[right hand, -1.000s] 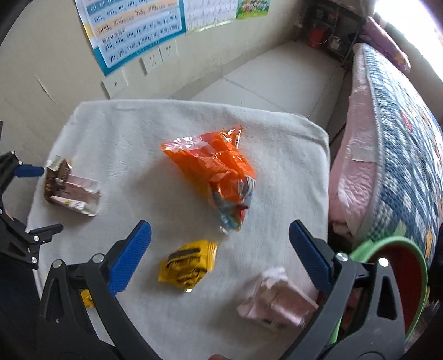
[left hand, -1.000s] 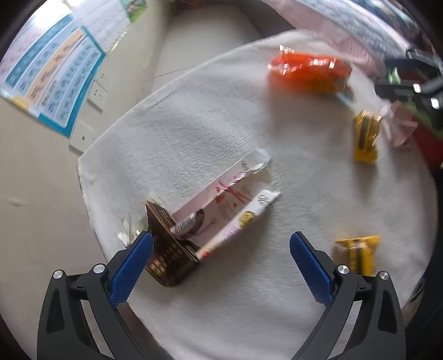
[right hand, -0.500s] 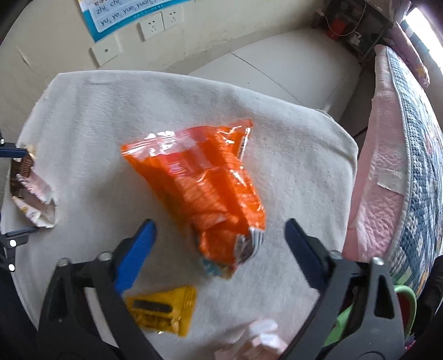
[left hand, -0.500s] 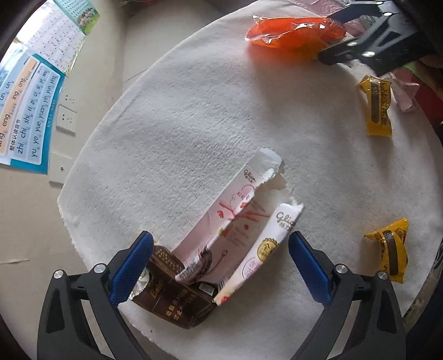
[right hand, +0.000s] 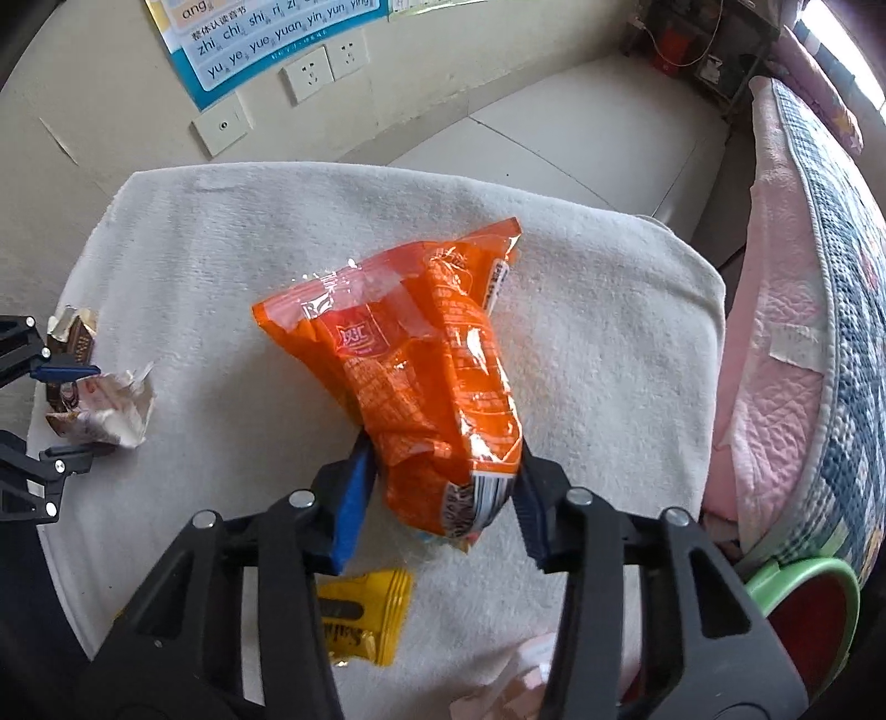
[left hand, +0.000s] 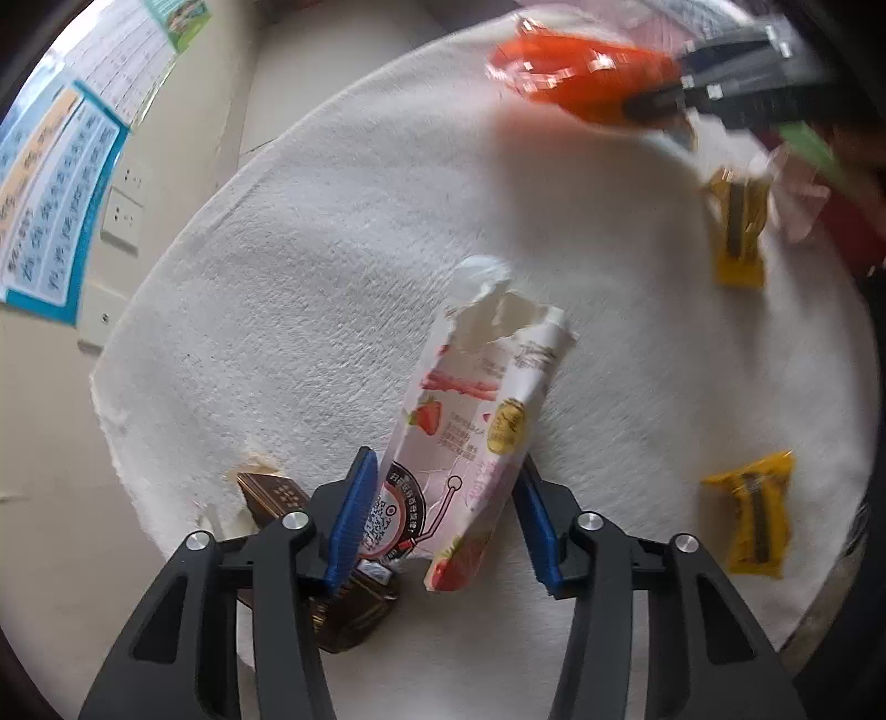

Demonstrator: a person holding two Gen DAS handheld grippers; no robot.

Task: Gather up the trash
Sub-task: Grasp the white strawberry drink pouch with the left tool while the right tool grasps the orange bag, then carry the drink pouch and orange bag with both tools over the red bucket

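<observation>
Both grippers pinching wrappers over a white-towelled worktop.

Nearest, the left gripper (left hand: 446, 515) has its blue pads closed on the lower end of a torn pink-and-white strawberry wrapper (left hand: 476, 421), which stands up from the grip, ragged end farthest from the camera; a brown wrapper (left hand: 277, 498) lies just beside the left pad on the worktop (left hand: 310, 266). The right gripper (right hand: 443, 498) clamps the lower end of an orange snack bag (right hand: 421, 365), crumpled and held above the towel. A yellow candy wrapper (right hand: 362, 615) lies beneath that gripper; another (left hand: 756, 512) sits near the towel's edge. Farther off: a green-rimmed bin (right hand: 803, 603), a quilted bed (right hand: 819, 288), wall sockets (right hand: 307, 75) and a pinyin poster (right hand: 260, 39).
</observation>
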